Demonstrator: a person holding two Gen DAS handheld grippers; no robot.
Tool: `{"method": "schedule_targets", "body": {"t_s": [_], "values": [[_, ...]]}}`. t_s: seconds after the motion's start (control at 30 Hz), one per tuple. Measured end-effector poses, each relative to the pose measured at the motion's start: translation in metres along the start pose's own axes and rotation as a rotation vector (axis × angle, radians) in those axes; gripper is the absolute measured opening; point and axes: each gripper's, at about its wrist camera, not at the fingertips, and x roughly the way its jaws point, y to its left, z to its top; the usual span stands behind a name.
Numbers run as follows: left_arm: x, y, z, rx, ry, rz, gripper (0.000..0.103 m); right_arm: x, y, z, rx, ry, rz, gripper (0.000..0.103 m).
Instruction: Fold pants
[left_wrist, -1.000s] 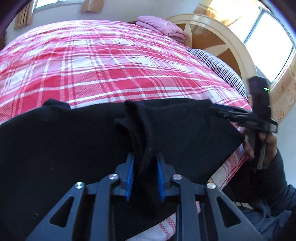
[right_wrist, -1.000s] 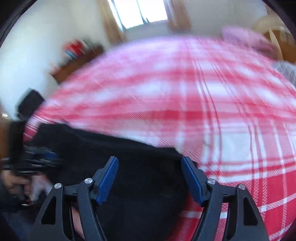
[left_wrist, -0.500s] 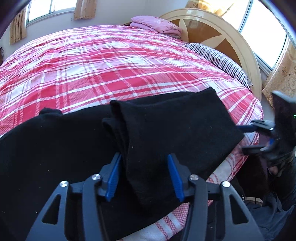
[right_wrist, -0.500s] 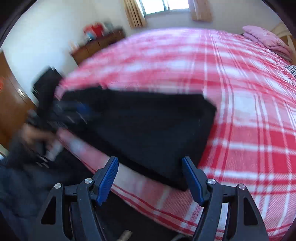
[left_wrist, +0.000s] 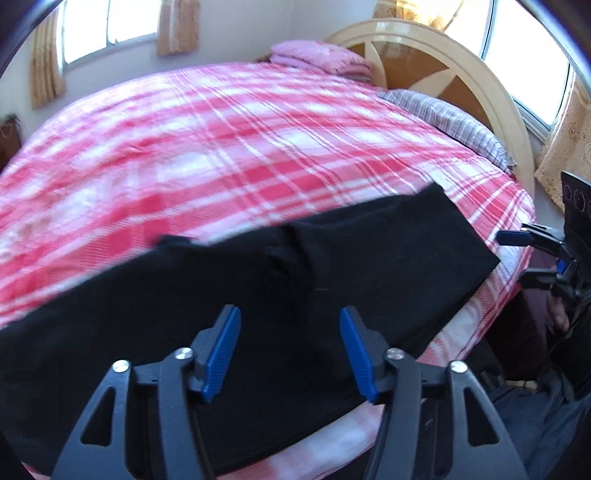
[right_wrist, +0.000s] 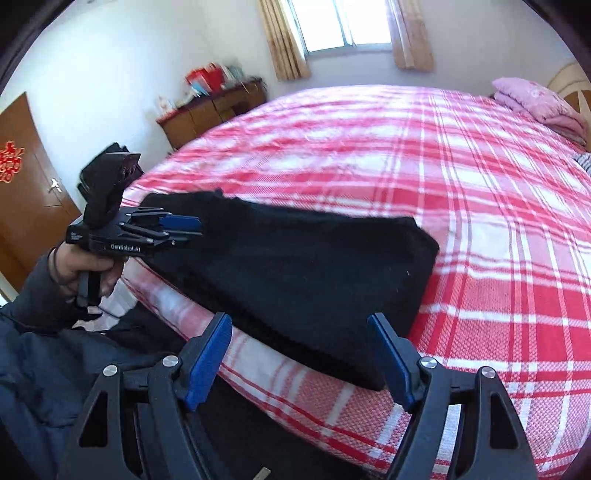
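Since the fabric fold left its fingers:
left gripper (left_wrist: 290, 349): released, just opened, lifted clear
black pants (left_wrist: 258, 314): flat on bed (left_wrist: 221, 147)
right gripper (right_wrist: 301, 354): released, opened further, empty

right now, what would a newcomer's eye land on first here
The red plaid bedspread fills most of both views. Black pants lie folded along its near edge. Both tools hang open just off the cloth, the left tool above the pants' middle and the right tool at their end by the bed's edge.
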Motion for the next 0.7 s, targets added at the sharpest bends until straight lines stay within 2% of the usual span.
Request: {"method": "schedule_targets", "body": {"t_s": [0.03, 0.13, 0.23, 0.37, 0.43, 0.5, 0.53, 0.6, 0.7], "values": [[-0.011, 0.012, -0.002, -0.001, -0.021, 0.049, 0.078, -0.002, 0.002, 0.000, -0.005, -0.015, 0.005, 0.077], [-0.037, 0.055, -0.011, -0.030, -0.067, 0.181, 0.086, -0.007, 0.004, 0.002, -0.004, -0.053, 0.026, 0.077], [-0.060, 0.114, -0.030, -0.138, -0.066, 0.312, 0.086, -0.010, 0.004, 0.003, 0.010, -0.079, 0.022, 0.077], [-0.080, 0.175, -0.062, -0.279, -0.079, 0.395, 0.086, -0.007, -0.001, 0.005, 0.058, -0.099, 0.019, 0.077], [-0.083, 0.201, -0.077, -0.354, -0.094, 0.379, 0.086, -0.005, -0.003, 0.006, 0.080, -0.103, 0.022, 0.077], [-0.078, 0.217, -0.089, -0.424, -0.102, 0.318, 0.086, -0.001, -0.006, 0.007, 0.099, -0.098, 0.021, 0.077], [-0.075, 0.226, -0.096, -0.467, -0.119, 0.261, 0.085, 0.001, -0.006, 0.007, 0.106, -0.097, 0.016, 0.077], [-0.076, 0.229, -0.101, -0.490, -0.171, 0.234, 0.084, 0.005, -0.006, 0.006, 0.111, -0.090, 0.013, 0.077], [-0.074, 0.224, -0.098, -0.478, -0.174, 0.215, 0.071, 0.009, -0.005, 0.005, 0.116, -0.086, 0.013, 0.077]]}}
